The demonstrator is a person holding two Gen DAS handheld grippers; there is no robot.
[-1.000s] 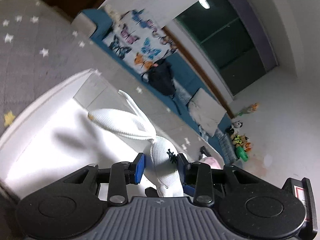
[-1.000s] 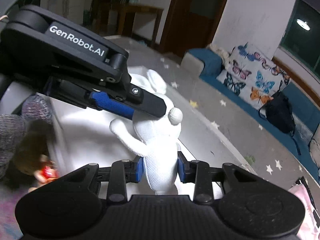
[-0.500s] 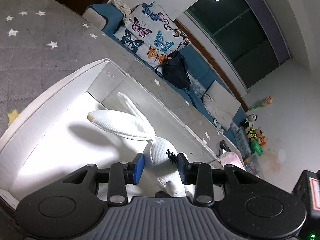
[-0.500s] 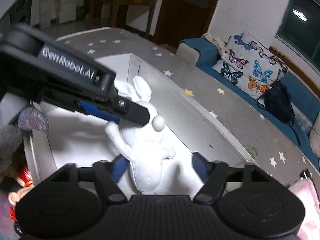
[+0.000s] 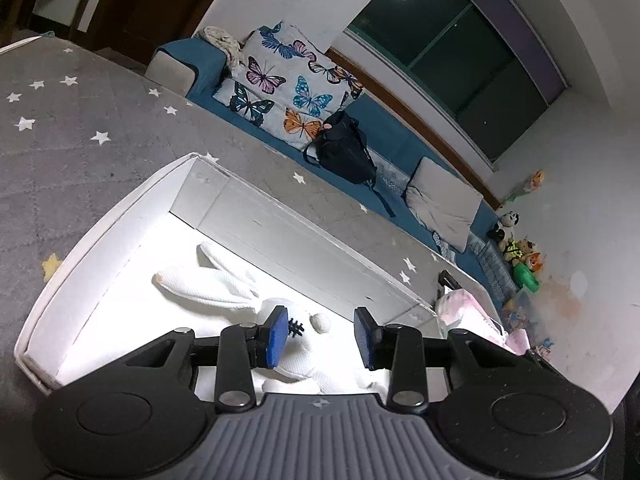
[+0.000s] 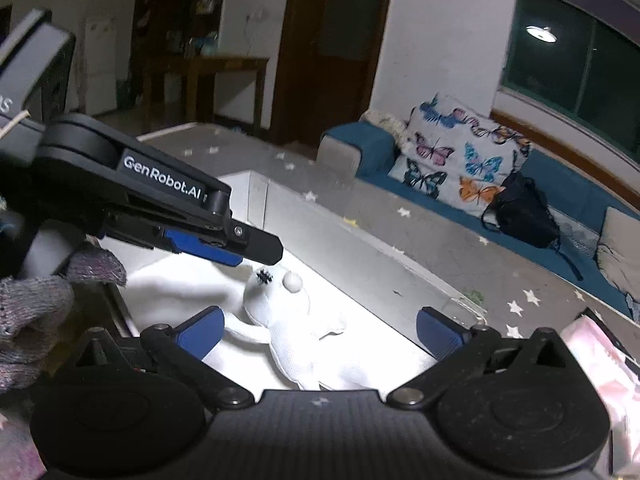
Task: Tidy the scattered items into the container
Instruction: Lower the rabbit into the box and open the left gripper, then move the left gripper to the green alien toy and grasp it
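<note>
A white plush rabbit (image 5: 224,290) with long ears lies on the floor of a white open box (image 5: 100,240). It also shows in the right wrist view (image 6: 296,320), inside the same box (image 6: 360,264). My left gripper (image 5: 322,336) is open just above the rabbit's head, jaws apart and holding nothing. It shows from the side in the right wrist view (image 6: 248,250). My right gripper (image 6: 320,332) is wide open over the rabbit's body, empty.
The box sits on a grey star-patterned carpet (image 5: 60,140). A pink packet (image 5: 468,316) lies past the box's right end. A blue sofa with a butterfly cushion (image 5: 288,92) and a black backpack (image 5: 344,152) stands behind. A gloved hand (image 6: 36,308) is at left.
Both grippers let go of the rabbit: the right opened first, then the left. The rabbit dropped to lie on the box floor, and both grippers drew back a little.
</note>
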